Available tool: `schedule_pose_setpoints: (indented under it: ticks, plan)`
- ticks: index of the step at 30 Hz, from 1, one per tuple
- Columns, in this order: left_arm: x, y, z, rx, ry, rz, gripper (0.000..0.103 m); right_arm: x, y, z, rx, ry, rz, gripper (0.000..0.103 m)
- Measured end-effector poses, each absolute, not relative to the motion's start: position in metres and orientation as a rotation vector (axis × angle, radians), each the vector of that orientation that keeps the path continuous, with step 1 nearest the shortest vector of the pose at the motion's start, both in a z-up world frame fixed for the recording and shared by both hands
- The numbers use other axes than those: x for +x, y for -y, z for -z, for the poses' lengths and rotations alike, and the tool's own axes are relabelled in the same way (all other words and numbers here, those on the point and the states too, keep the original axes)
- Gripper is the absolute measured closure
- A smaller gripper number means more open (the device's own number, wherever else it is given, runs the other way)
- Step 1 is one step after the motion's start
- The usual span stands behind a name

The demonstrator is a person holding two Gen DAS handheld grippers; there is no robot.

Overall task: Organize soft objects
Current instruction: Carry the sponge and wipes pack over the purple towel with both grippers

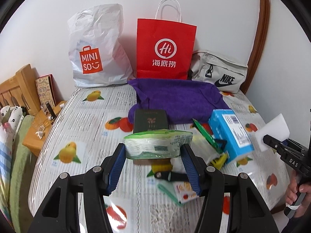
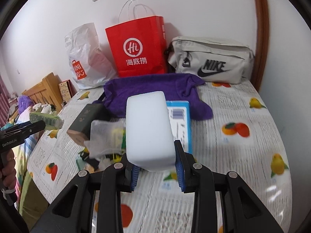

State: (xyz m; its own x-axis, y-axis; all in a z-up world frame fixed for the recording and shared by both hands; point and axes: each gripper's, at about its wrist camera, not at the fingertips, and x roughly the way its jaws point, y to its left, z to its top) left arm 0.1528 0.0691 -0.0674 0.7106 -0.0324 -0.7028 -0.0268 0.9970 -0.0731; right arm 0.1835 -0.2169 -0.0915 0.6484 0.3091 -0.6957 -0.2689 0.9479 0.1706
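Two grippers loaded | left gripper (image 1: 153, 155) clamps green tissue pack (image 1: 158, 143) above table (image 1: 87, 116) | right gripper (image 2: 156, 169) clamps white sponge block (image 2: 148, 128) above blue box (image 2: 179, 122) | purple towel (image 1: 178, 99) lies before red bag (image 1: 165, 48)

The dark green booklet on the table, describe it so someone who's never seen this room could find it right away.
Start at the red paper bag standing against the wall, then come forward over the purple towel spread on the fruit-print tablecloth. The dark green booklet lies flat overlapping the towel's near left edge. It is the only dark, thin, book-shaped item, unlike the bright blue box to its right.
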Motion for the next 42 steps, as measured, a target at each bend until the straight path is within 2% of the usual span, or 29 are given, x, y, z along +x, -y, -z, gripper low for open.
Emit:
schedule_pose_setpoints:
  ticks: [19, 42]
  plan:
    - [0.276, -0.076, 0.080, -0.069, -0.805, -0.030, 0.047, 0.328, 0.198, 0.096, 0.009, -0.826, -0.345, 0.071]
    - [0.408, -0.074, 0.132, -0.078, -0.894, -0.047, 0.047, 0.424, 0.199, 0.159, -0.030, -0.961, -0.369, 0.071]
